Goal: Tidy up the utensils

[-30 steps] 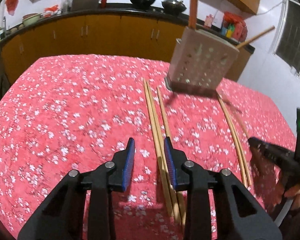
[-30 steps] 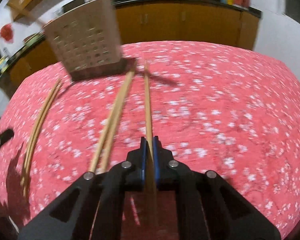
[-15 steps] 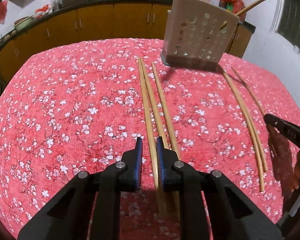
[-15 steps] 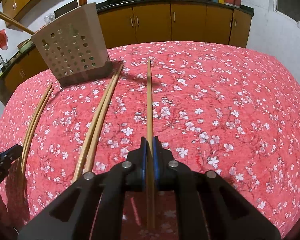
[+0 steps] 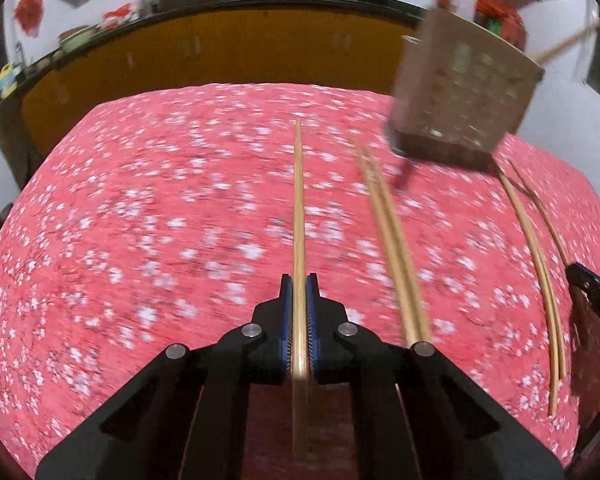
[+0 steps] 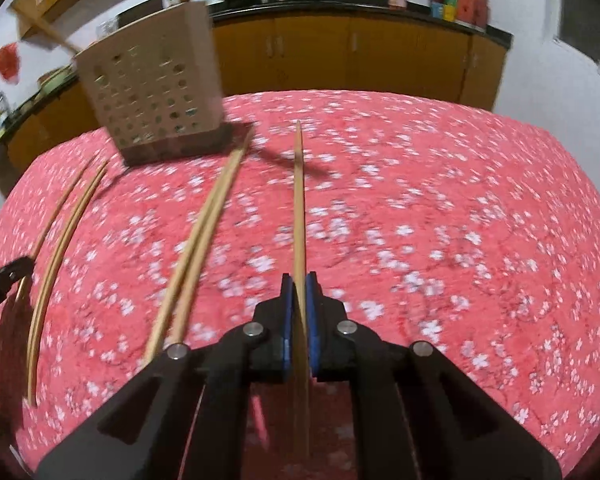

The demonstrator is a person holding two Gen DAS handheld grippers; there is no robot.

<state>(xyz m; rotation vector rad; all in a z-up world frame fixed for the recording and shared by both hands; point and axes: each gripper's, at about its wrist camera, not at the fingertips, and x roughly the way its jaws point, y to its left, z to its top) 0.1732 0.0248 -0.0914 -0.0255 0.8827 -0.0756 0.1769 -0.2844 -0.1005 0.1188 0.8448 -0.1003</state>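
My left gripper [image 5: 299,284] is shut on a wooden chopstick [image 5: 298,200] that points away from me over the red flowered tablecloth. My right gripper [image 6: 299,282] is shut on another chopstick [image 6: 299,200] in the same way. A beige perforated utensil holder [image 5: 462,92] with several sticks in it stands at the far right in the left wrist view, and at the far left in the right wrist view [image 6: 152,84]. A pair of chopsticks [image 5: 396,248] lies on the cloth right of my left gripper. It also shows in the right wrist view [image 6: 198,240].
Two more chopsticks [image 5: 536,264] lie near the right table edge, also in the right wrist view [image 6: 56,248]. The other gripper's tip [image 5: 592,292] shows at the right edge. Brown cabinets [image 6: 340,52] and a counter with pans run behind the table.
My left gripper has shut on a chopstick and lifted it clear of the pair beside it. My right gripper still holds its chopstick. Both views have shifted, with motion blur.
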